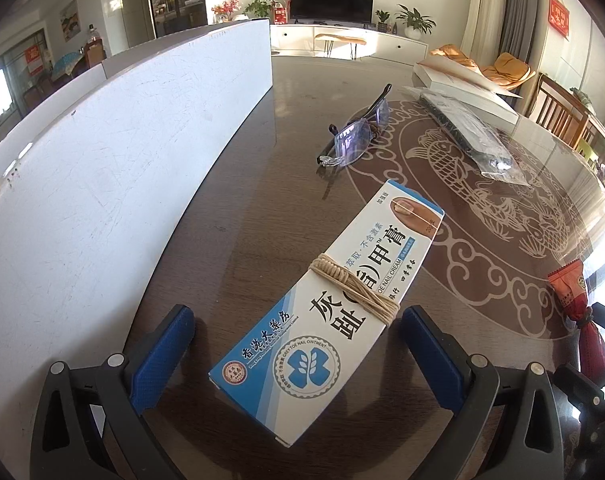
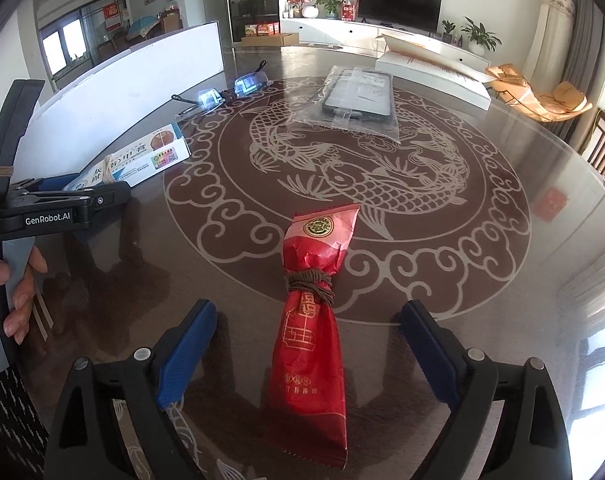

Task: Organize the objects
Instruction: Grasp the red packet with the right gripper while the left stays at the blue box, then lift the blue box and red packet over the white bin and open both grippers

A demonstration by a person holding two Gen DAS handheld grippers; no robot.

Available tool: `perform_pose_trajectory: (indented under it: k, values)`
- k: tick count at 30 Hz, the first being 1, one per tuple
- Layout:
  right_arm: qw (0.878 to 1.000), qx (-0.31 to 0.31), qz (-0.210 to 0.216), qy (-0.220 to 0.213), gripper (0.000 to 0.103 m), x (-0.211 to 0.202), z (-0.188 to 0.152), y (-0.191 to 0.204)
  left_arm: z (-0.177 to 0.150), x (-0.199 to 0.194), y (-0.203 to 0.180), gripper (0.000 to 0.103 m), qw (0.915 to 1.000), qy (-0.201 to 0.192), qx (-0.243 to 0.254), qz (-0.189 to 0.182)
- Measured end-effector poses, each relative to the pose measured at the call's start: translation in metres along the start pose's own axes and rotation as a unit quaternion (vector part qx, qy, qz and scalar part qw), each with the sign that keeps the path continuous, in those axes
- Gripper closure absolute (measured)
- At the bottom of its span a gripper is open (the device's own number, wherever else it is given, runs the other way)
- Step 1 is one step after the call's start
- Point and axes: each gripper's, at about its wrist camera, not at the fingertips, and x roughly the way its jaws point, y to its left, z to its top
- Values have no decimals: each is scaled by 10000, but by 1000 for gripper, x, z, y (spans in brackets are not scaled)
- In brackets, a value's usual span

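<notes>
On the bench [image 2: 502, 216] lie one box [image 1: 326, 312] reading "GREY TOE NAIL OINTMENT", one red packet [image 2: 314, 320], one pair of glasses [image 1: 354, 136] and one bagged phone [image 2: 358, 96]. The left claw [image 1: 298, 344], marked "GenRobot.AI", stands wide around the box's near end; the right claw [image 2: 310, 344] stands wide with the packet between its fingers, untouched.

Twine hides the ointment box [image 1: 330, 300] lettering; frame edge crops the red packet [image 1: 578, 308].

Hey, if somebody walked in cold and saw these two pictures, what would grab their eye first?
Probably the red snack packet tied with string, lying on the table between the right gripper's open blue fingers. Next, the white and blue ointment box, also string-tied, between the left gripper's open fingers, with eyeglasses beyond it.
</notes>
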Motion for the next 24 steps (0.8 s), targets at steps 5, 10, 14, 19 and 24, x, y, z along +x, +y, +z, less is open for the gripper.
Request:
perform_pose_trajectory:
  k: [5, 10, 14, 19, 24]
  values:
    - [10000, -8, -2, -14, 0, 3, 1, 1, 0, 0, 0, 0, 10000, -1, 0, 0]
    - [10000, -7, -2, -14, 0, 3, 1, 1, 0, 0, 0, 0, 10000, 0, 0, -1]
    - [10000, -10, 3, -6, 0, 2, 1, 1, 4, 2, -2, 0, 10000, 63, 55, -28]
    - [9983, -171, 103, 553, 8, 5, 14, -2, 4, -3, -9, 25, 9992, -34, 353, -210]
    - [9981, -61, 90, 607, 81, -1, 21, -8, 2, -15, -19, 60, 9969, -223, 706, -281]
